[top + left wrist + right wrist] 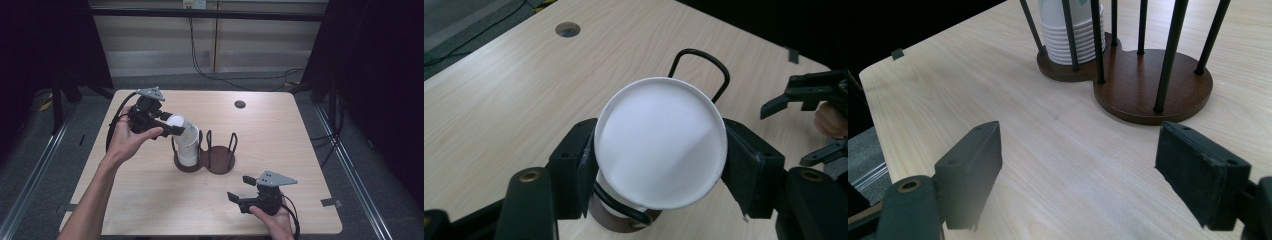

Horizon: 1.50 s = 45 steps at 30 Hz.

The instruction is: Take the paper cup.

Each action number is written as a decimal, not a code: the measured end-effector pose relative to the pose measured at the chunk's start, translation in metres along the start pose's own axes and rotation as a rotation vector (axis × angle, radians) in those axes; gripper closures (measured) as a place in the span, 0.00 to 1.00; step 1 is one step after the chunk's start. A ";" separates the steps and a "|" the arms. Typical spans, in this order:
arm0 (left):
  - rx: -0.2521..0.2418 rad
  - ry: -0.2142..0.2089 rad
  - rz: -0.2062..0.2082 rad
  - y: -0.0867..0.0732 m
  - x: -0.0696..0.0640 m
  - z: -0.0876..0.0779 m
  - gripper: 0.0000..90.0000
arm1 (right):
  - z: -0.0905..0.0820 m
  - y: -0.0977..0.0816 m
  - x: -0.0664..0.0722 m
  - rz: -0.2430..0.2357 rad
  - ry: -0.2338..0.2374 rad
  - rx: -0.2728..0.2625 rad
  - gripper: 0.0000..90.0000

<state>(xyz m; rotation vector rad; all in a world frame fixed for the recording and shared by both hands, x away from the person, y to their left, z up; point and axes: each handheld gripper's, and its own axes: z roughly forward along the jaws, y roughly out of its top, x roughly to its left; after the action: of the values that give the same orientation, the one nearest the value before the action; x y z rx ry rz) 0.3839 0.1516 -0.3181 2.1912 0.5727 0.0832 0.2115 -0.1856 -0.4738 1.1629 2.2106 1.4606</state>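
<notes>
Even overhead light on table [280, 130]; surroundings dark. Soft shadows under rack [215, 159] and beside the jaws. Cup [661, 142] nearly overexposed in left gripper view. Near jaws blurred in both gripper views. All frames slightly soft.

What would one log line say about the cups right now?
left gripper: shut on top cup | cup stack: in holder | right gripper: open, empty

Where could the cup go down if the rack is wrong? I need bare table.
Free: the wide strip between the rack and the table's right edge, and the far part around the hole. Crowded: the stack under the left hand-held gripper, and the near edge by the right hand-held gripper.
</notes>
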 end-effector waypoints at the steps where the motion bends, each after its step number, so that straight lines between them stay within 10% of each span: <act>1: -0.007 0.002 -0.004 -0.001 -0.001 -0.001 0.41 | 0.000 0.000 0.000 0.000 0.000 0.000 0.20; 20: -0.083 0.010 0.029 -0.015 -0.021 -0.010 0.41 | 0.000 0.000 -0.001 0.005 -0.014 -0.009 0.18; 45: -0.149 -0.113 0.002 -0.047 -0.041 -0.003 0.41 | 0.002 0.003 0.001 0.005 0.011 -0.019 0.16</act>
<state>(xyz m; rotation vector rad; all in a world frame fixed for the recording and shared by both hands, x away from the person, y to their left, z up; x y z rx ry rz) 0.3291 0.1617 -0.3464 2.0372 0.4859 0.0031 0.2135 -0.1835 -0.4720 1.1574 2.1974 1.4906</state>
